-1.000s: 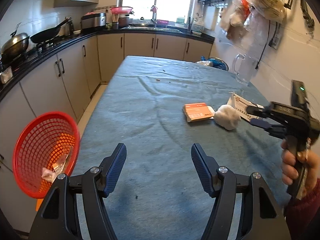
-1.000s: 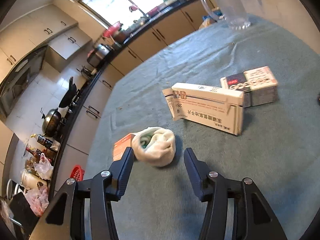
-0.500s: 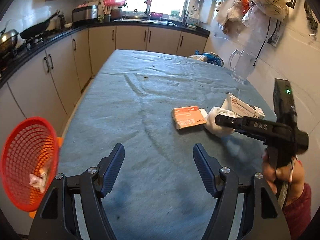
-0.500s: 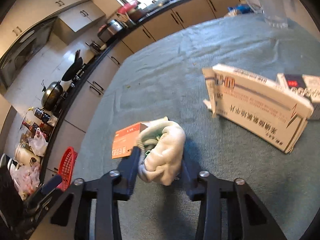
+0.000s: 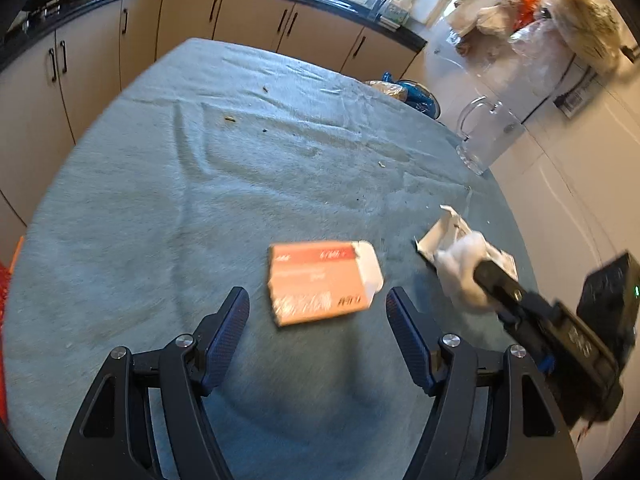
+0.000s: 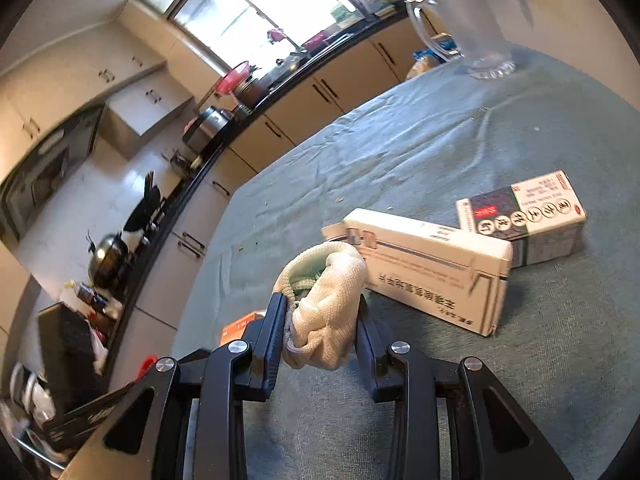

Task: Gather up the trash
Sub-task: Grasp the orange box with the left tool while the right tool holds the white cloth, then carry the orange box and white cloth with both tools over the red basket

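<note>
Three cartons: one orange-and-white cardboard box (image 5: pixel 320 280) centre-frame, one long white carton (image 6: pixel 432 268), one dark-printed carton (image 6: pixel 524 216). Right gripper (image 6: pixel 320 320) clamps one crumpled white knitted rag (image 6: pixel 324 304); left gripper (image 5: pixel 318 320) spread, empty.

On the cloth-covered counter (image 5: pixel 168 184), I see the flat orange cardboard box (image 5: pixel 320 280) at 12 o'clock of my left tool (image 5: pixel 316 320); the clear glass jug (image 5: pixel 486 136) stands at 2 o'clock.

Orange box (image 6: pixel 240 326) mostly hidden behind right gripper (image 6: pixel 320 320) | box print (image 5: pixel 316 280) blurred | basket (image 5: pixel 3 280) cut off
</note>
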Demonstrator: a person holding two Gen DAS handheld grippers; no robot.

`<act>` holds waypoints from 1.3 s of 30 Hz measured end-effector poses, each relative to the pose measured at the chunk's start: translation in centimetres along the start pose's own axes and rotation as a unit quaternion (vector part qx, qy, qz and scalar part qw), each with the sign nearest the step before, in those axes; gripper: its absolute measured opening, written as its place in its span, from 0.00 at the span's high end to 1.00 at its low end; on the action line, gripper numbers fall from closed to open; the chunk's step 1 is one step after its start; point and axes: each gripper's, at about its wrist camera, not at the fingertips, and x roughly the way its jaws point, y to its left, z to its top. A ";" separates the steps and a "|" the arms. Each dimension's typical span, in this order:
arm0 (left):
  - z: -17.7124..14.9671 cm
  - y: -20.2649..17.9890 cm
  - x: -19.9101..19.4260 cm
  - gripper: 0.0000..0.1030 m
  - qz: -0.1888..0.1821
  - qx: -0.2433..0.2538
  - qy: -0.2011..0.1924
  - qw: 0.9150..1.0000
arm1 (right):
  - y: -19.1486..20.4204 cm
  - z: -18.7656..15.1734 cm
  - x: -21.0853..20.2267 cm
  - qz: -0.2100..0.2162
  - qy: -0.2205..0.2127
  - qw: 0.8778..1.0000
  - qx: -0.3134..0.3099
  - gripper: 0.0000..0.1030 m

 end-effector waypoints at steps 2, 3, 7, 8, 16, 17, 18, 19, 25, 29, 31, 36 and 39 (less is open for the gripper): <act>0.3 -0.5 0.9 0.32 0.005 0.003 0.010 1.000 | -0.2 0.1 -0.1 0.006 0.002 1.000 0.010 0.66; 0.4 -0.9 1.5 0.32 0.007 0.007 0.015 1.000 | -0.3 0.1 -0.2 0.008 0.002 1.000 0.012 0.66; 0.3 -2.1 2.9 0.32 0.042 0.028 0.018 0.999 | -0.3 0.1 -0.6 0.012 -0.003 1.000 0.013 0.66; 0.3 -2.2 3.2 0.32 0.053 0.033 0.019 0.998 | -0.4 0.1 -0.7 0.012 -0.004 1.000 0.013 0.66; -0.6 -1.8 1.4 0.46 0.046 0.055 -0.007 0.997 | -0.1 0.2 -0.7 0.018 -0.004 1.000 0.011 0.66; -1.1 -1.8 0.9 0.46 0.047 0.061 -0.014 0.997 | 0.0 0.2 -0.7 0.018 -0.005 1.000 0.008 0.66; -1.5 -1.6 0.4 0.46 0.047 0.063 -0.020 0.997 | 0.1 0.2 -0.7 0.019 -0.006 1.000 0.006 0.66; -1.8 -1.6 0.0 0.46 0.047 0.064 -0.026 0.996 | 0.3 0.1 -0.7 0.020 -0.005 1.000 0.001 0.66; -4.5 -1.8 -3.9 0.46 0.071 0.097 -0.089 0.989 | 2.0 -0.5 -0.4 0.040 0.001 0.998 -0.042 0.66; -5.9 -1.5 -5.4 0.46 0.095 0.110 -0.116 0.983 | 4.0 -1.4 -0.3 0.046 0.003 0.994 -0.094 0.66; -6.3 -1.3 -5.7 0.46 0.103 0.110 -0.122 0.981 | 4.7 -1.9 -0.3 0.049 0.001 0.992 -0.114 0.66; -7.0 -0.5 -6.5 0.46 0.118 0.112 -0.133 0.978 | 6.0 -2.5 -0.2 0.049 -0.001 0.987 -0.151 0.66; -7.3 -0.1 -7.1 0.46 0.122 0.110 -0.140 0.976 | 6.3 -2.8 -0.3 0.051 -0.003 0.986 -0.161 0.66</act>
